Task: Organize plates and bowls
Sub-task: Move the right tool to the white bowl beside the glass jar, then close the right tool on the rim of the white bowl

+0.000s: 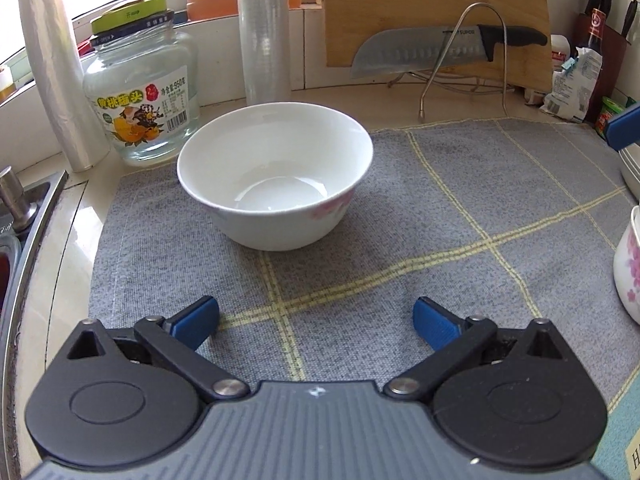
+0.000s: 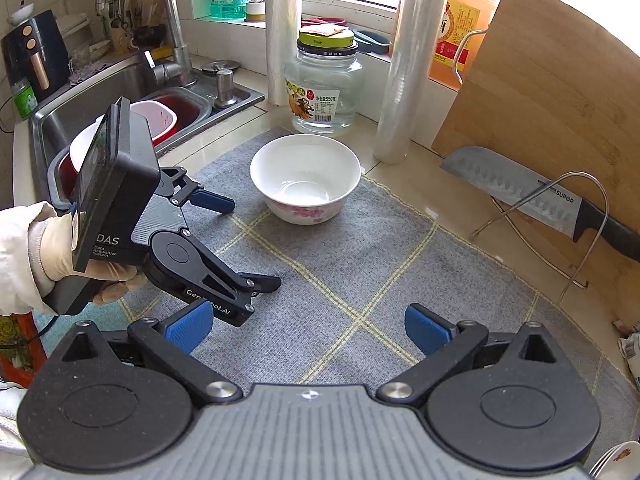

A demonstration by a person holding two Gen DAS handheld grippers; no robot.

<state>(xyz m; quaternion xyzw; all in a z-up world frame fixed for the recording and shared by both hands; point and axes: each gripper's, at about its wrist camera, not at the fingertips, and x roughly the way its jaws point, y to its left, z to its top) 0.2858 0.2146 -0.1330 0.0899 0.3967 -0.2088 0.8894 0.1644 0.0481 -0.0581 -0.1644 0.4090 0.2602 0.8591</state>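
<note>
A white bowl (image 1: pixel 274 176) with pink flowers stands upright and empty on the grey checked mat (image 1: pixel 460 216). It also shows in the right wrist view (image 2: pixel 306 178). My left gripper (image 1: pixel 316 324) is open and empty, a short way in front of the bowl. In the right wrist view it (image 2: pixel 250 242) hovers over the mat left of the bowl. My right gripper (image 2: pixel 310 330) is open and empty above the mat's near part. A second flowered bowl (image 1: pixel 628 264) sits at the right edge of the left wrist view. Plate rims (image 2: pixel 614 460) peek in at the bottom right.
A glass jar (image 1: pixel 140 92), film rolls (image 1: pixel 262 32) and a cutting board (image 1: pixel 436 12) with a knife (image 1: pixel 432 50) on a wire rack stand behind the mat. The sink (image 2: pixel 120 92) with a red basin lies to the left.
</note>
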